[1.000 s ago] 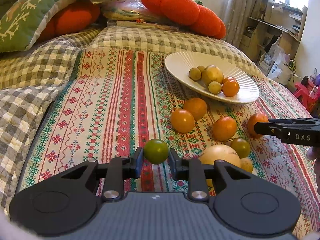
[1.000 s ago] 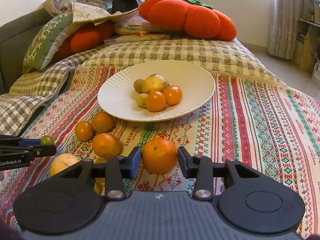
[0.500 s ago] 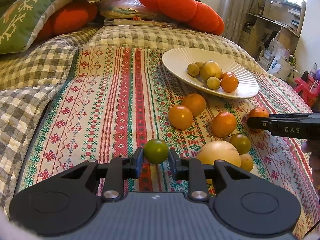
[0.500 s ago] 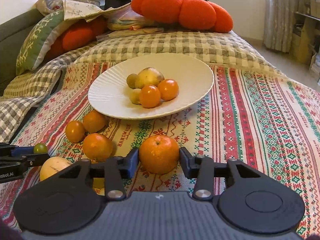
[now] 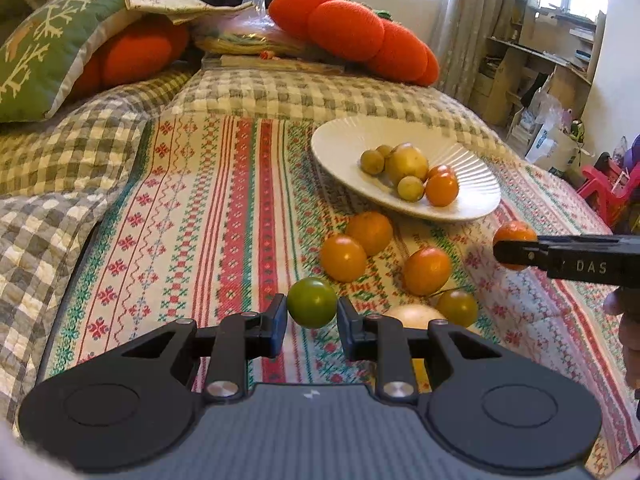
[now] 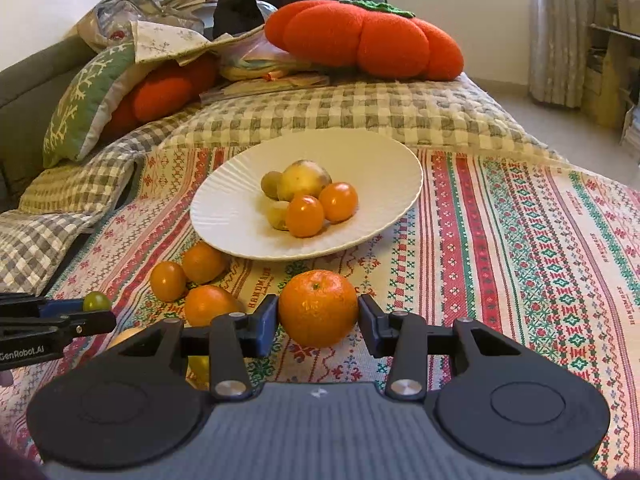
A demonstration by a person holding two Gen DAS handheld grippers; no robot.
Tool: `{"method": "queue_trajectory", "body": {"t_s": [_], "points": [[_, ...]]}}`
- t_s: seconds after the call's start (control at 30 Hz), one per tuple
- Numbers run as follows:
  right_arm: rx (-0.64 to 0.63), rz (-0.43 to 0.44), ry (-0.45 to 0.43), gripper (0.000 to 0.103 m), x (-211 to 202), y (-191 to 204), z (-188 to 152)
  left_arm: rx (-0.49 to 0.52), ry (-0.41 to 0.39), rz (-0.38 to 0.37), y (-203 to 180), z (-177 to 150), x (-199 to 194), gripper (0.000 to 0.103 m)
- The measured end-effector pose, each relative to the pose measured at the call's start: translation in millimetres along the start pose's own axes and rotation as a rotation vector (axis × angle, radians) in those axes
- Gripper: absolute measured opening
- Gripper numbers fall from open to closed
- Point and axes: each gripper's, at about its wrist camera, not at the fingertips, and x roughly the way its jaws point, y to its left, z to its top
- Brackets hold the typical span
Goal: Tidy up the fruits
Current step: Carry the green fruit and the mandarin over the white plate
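My left gripper is shut on a small green tomato, held above the patterned cloth. My right gripper is shut on a round mandarin, also lifted off the cloth; from the left wrist view it shows as an orange ball at the tip of the other tool. A white ribbed plate lies ahead with two orange tomatoes, a yellow fruit and small yellowish ones. Loose orange fruits lie on the cloth just before the plate, with a pale round fruit partly hidden behind my left fingers.
The striped embroidered cloth covers a bed with a checked quilt behind. Orange pumpkin cushions and a green pillow sit at the far end. Shelves and clutter stand off the bed's right side.
Both grippers have edged a little toward the plate with their fruits still held. The mandarin now sits tight between the right fingers.
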Motion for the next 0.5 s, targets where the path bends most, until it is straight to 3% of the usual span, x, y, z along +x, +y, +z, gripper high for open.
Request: {"method": "queue_trajectory", "body": {"t_s": [0.5], "points": [[0.072, 0.005, -0.053, 0.039, -14.2, -13.1, 18.7, -0.011, -0.047, -0.072, -15.5, 33.5, 5.3, 0.017]]}}
